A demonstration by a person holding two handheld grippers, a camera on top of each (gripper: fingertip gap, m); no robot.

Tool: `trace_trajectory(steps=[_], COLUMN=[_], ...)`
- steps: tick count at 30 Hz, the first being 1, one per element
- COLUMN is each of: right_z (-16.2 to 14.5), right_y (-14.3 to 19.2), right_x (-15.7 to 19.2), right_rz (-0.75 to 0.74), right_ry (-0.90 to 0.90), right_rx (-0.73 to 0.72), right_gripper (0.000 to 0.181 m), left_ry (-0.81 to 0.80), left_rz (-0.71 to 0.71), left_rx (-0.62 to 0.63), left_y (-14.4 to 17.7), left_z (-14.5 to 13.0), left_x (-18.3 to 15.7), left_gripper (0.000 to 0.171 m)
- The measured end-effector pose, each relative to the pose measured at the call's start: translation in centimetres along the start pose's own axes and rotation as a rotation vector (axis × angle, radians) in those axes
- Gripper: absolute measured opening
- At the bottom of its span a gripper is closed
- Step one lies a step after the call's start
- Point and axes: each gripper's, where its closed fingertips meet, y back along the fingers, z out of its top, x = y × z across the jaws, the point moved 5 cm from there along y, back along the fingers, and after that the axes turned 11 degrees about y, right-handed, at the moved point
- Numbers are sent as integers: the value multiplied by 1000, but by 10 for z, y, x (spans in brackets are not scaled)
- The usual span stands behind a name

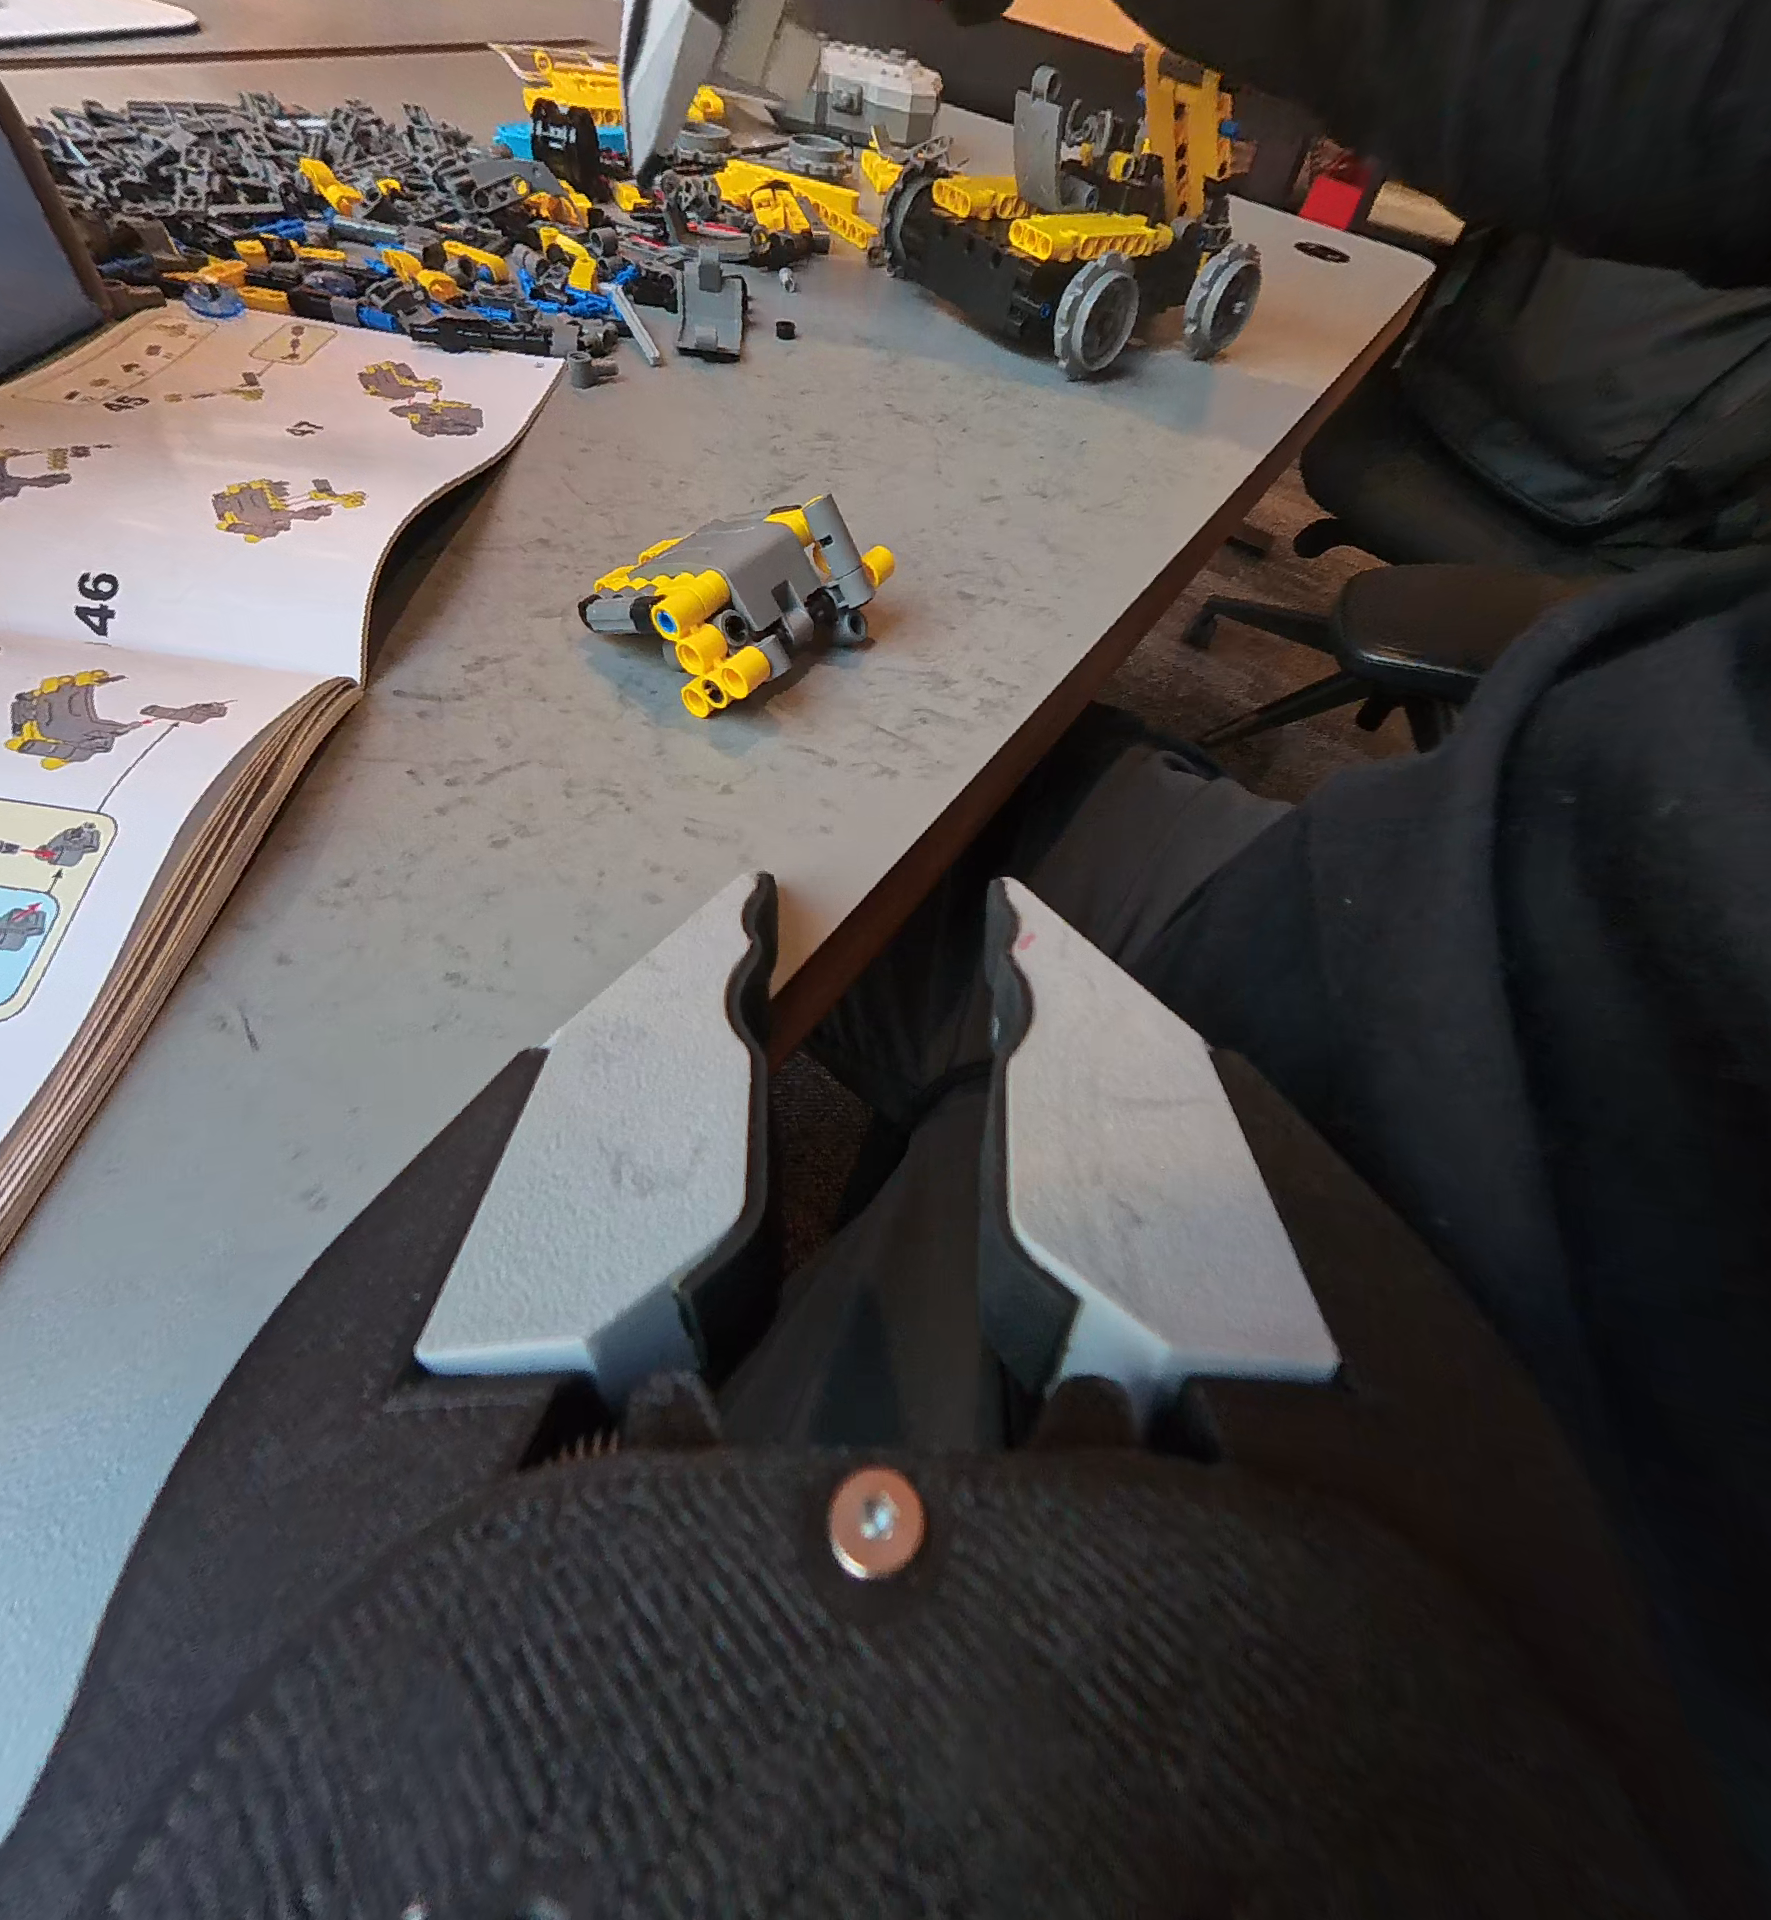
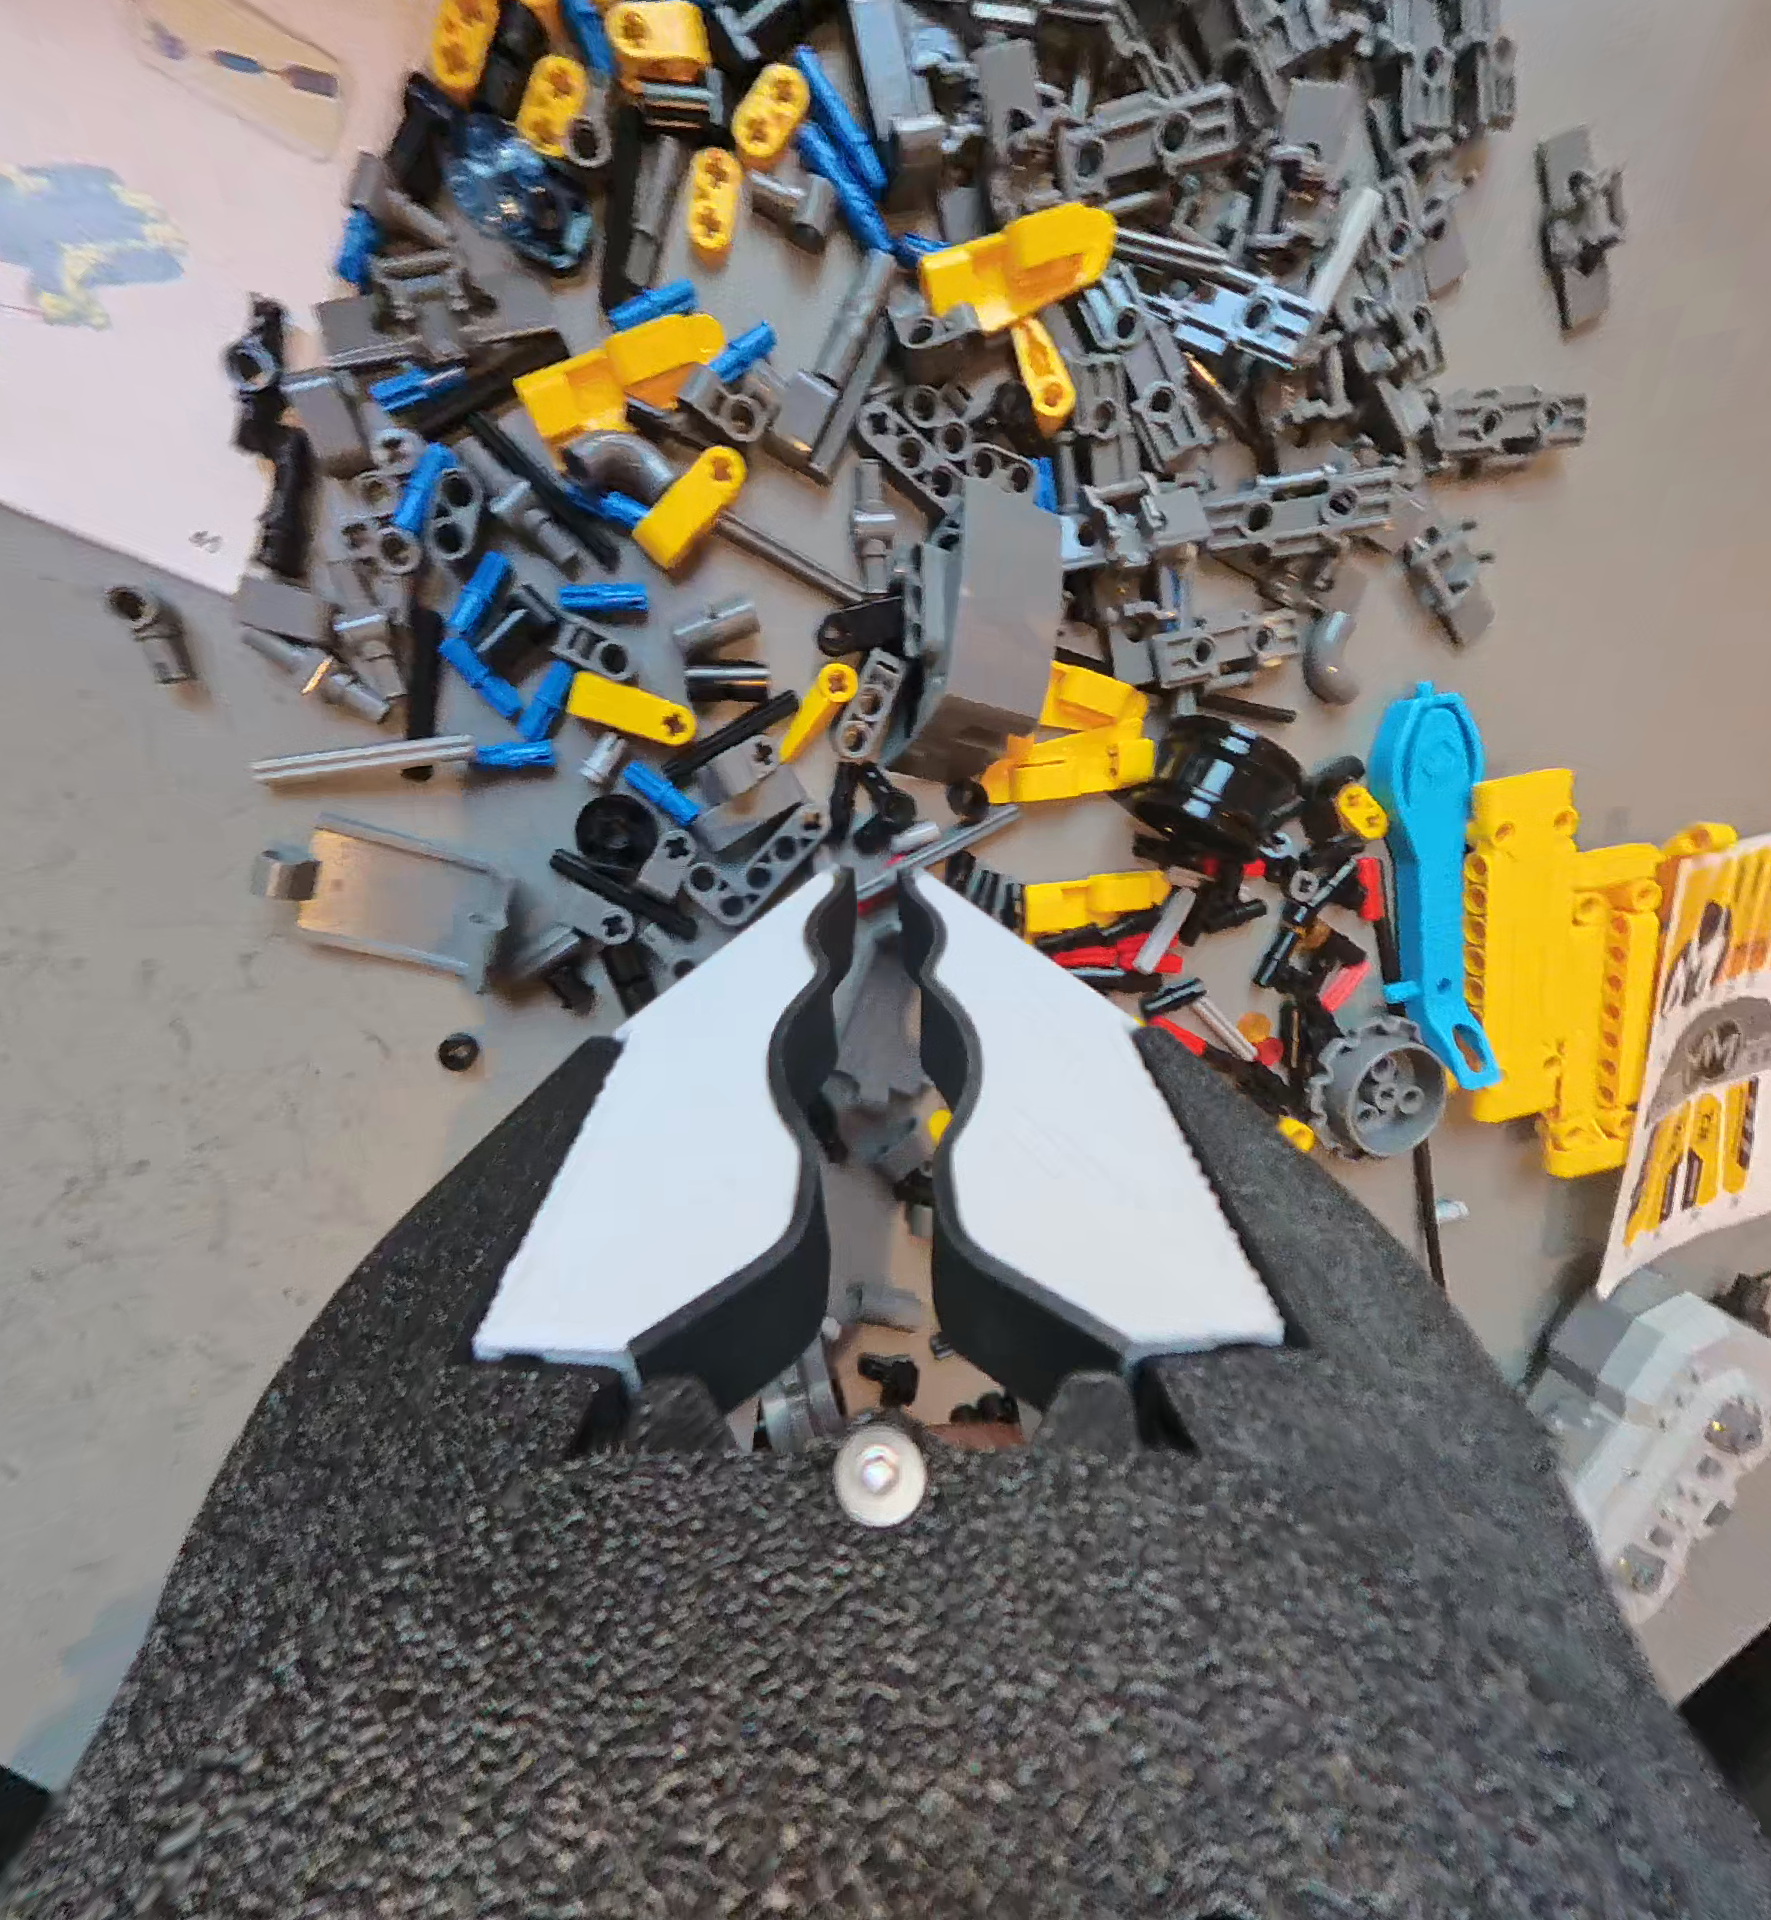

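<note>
My left gripper (image 1: 879, 904) is open and empty, its fingertips over the near table edge. A small yellow and grey sub-assembly (image 1: 735, 603) lies on the grey table (image 1: 507, 831) ahead of it, apart from it. My right gripper (image 2: 876, 888) is down in a pile of loose black, grey, yellow and blue parts (image 2: 860, 416). Its jaws are almost together, pinching the end of a thin grey axle (image 2: 964, 836) beside a small red piece. The right gripper also shows at the top of the left wrist view (image 1: 652, 125), tip down in the pile (image 1: 341, 229).
An open instruction booklet (image 1: 133, 582) lies at the left. A partly built yellow and black wheeled vehicle (image 1: 1068, 249) stands at the back right. A blue tool (image 2: 1432, 883), yellow beams (image 2: 1556, 966), a sticker sheet (image 2: 1743, 1039) and a light grey block (image 2: 1670, 1434) lie right of the right gripper. A dark sleeve (image 1: 1587, 1039) and chairs (image 1: 1432, 644) are beyond the table edge. The gap from one gripper's tips to the other's is roughly 35 centimeters. The right tips stand about 25 centimeters off the light grey block (image 2: 1670, 1434).
</note>
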Motion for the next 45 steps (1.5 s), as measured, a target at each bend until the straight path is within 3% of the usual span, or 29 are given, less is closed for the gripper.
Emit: trace_trajectory(steps=[8, 12, 15, 20, 26, 33, 40, 45], right_z=[-16, -20, -11, 20, 46, 47, 53, 54], right_y=[19, 28, 20, -4, -22, -37, -20, 10], right_x=[-32, -32, -19, 2, 9, 12, 22, 62], right_rz=[-170, -110, 47, 152, 216, 262, 249, 284], right_ry=[-182, -224, -173, 52, 192, 234, 218, 274], right_rx=[-22, -120, -160, -131, -89, -4, -47, -128], right_gripper=[6, 9, 17, 17, 18, 15, 15, 15], left_ry=[-16, -41, -30, -42, -62, -43, -31, -29], left_rz=[8, 41, 45, 36, 31, 13, 8, 2], left_rx=[3, -5, -2, -7, -7, -6, -19, -25], left_y=[3, 6, 2, -4, -8, -5, 0, 2], left_z=[0, 1, 0, 1, 1, 1, 3, 4], left_x=[-1, 2, 5, 3, 0, 0, 0, -1], left_gripper=[37, 37, 36, 35, 35, 35, 35, 35])
